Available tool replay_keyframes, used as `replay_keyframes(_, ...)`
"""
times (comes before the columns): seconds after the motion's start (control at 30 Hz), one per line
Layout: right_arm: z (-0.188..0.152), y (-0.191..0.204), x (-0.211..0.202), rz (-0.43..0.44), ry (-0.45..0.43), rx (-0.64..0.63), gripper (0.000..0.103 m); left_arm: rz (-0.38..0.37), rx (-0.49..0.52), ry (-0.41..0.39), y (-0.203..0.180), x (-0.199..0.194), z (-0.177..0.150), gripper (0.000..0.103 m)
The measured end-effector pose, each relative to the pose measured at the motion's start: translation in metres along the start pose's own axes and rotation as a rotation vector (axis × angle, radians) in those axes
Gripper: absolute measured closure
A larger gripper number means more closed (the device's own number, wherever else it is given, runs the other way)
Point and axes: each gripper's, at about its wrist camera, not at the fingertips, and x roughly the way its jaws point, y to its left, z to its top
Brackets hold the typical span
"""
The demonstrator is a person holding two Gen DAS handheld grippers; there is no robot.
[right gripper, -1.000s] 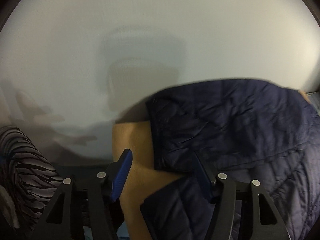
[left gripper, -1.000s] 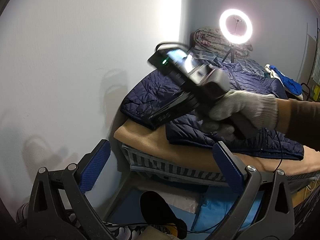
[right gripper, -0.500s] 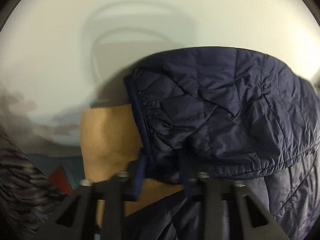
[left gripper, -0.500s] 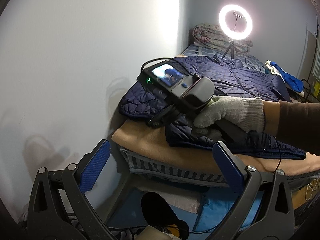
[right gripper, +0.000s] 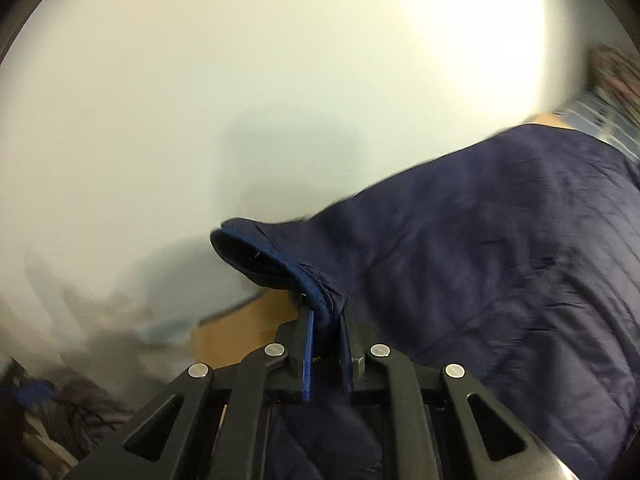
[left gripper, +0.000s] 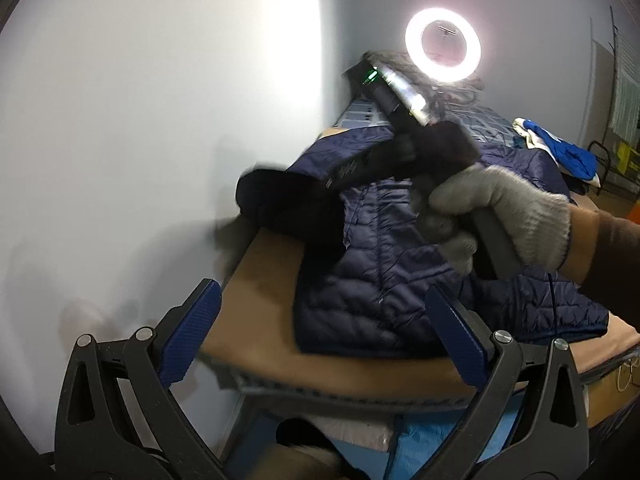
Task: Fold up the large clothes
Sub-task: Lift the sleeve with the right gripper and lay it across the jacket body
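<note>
A navy quilted jacket (left gripper: pixel 380 280) lies spread on a tan blanket (left gripper: pixel 272 280) on a bed by the wall. My right gripper (right gripper: pixel 326 316) has the jacket's (right gripper: pixel 500 260) bound edge pinched between its blue pads, and its jaws are still closing. That edge (right gripper: pixel 272 264) hangs lifted off the blanket. A gloved hand (left gripper: pixel 500 216) carries this gripper above the jacket, blurred by motion. My left gripper (left gripper: pixel 324 336) stands open in front of the bed's near corner, apart from the jacket, with nothing between its fingers (left gripper: pixel 192 332).
A white wall (left gripper: pixel 160 120) runs along the bed's left side. A lit ring light (left gripper: pixel 442 44) stands at the far end in front of folded bedding. A blue and white cloth (left gripper: pixel 560 152) lies at the far right. The bed frame's edge (left gripper: pixel 320 392) is below my left fingers.
My right gripper went from open to closed on the jacket's edge and lifted it off the blanket. The left gripper came a little closer to the bed and stayed open.
</note>
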Motion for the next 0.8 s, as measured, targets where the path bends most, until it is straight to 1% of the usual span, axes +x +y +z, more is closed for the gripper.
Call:
replay_keyframes(0.17,-0.004,-0.062,-0.075,-0.036,-0.123,0.187,0.094,-0.059,0.061,0.005,-0.029,0.024,0.044,0.0)
replay_keyframes(0.2,0.001,-0.074,-0.087,-0.045,-0.139,0.217,0.094,-0.073,0.071,0.008,-0.035,0.03,0.054,0.0)
replay_keyframes(0.23,-0.003,-0.092,-0.104,-0.058,-0.168,0.273,0.094,-0.083,0.079,0.011,-0.04,0.035,0.061,0.0)
replay_keyframes(0.27,-0.002,-0.104,-0.115,-0.069,-0.185,0.306,0.094,-0.113,0.101,0.016,-0.049,0.042,0.072,0.0)
replay_keyframes(0.3,-0.006,-0.119,-0.128,-0.086,-0.205,0.344,0.094,-0.123,0.126,0.018,-0.059,0.049,0.082,0.0)
replay_keyframes(0.4,-0.003,-0.155,-0.16,-0.156,-0.231,0.403,0.095,-0.124,0.168,0.014,-0.081,0.064,0.1,0.0)
replay_keyframes(0.43,-0.01,-0.167,-0.168,-0.183,-0.233,0.424,0.095,-0.129,0.167,0.019,-0.085,0.066,0.101,0.0)
replay_keyframes(0.47,-0.016,-0.177,-0.178,-0.206,-0.234,0.44,0.095,-0.152,0.154,0.036,-0.089,0.071,0.104,0.0)
replay_keyframes(0.5,-0.015,-0.191,-0.182,-0.23,-0.233,0.455,0.096,-0.178,0.134,0.049,-0.091,0.074,0.106,0.0)
replay_keyframes(0.53,-0.014,-0.199,-0.181,-0.252,-0.231,0.466,0.096,-0.186,0.123,0.053,-0.091,0.077,0.106,0.0)
replay_keyframes(0.63,-0.016,-0.235,-0.181,-0.328,-0.221,0.488,0.097,-0.173,0.093,0.069,-0.089,0.093,0.102,0.0)
replay_keyframes(0.67,-0.019,-0.244,-0.185,-0.35,-0.219,0.498,0.098,-0.179,0.081,0.101,-0.088,0.101,0.1,0.0)
replay_keyframes(0.7,-0.024,-0.267,-0.181,-0.37,-0.216,0.506,0.098,-0.197,0.069,0.126,-0.087,0.106,0.099,0.0)
replay_keyframes(0.73,-0.029,-0.285,-0.177,-0.392,-0.214,0.512,0.099,-0.2,0.068,0.134,-0.089,0.11,0.099,0.0)
replay_keyframes(0.8,-0.038,-0.309,-0.171,-0.441,-0.211,0.522,0.103,-0.183,0.089,0.128,-0.093,0.115,0.101,0.0)
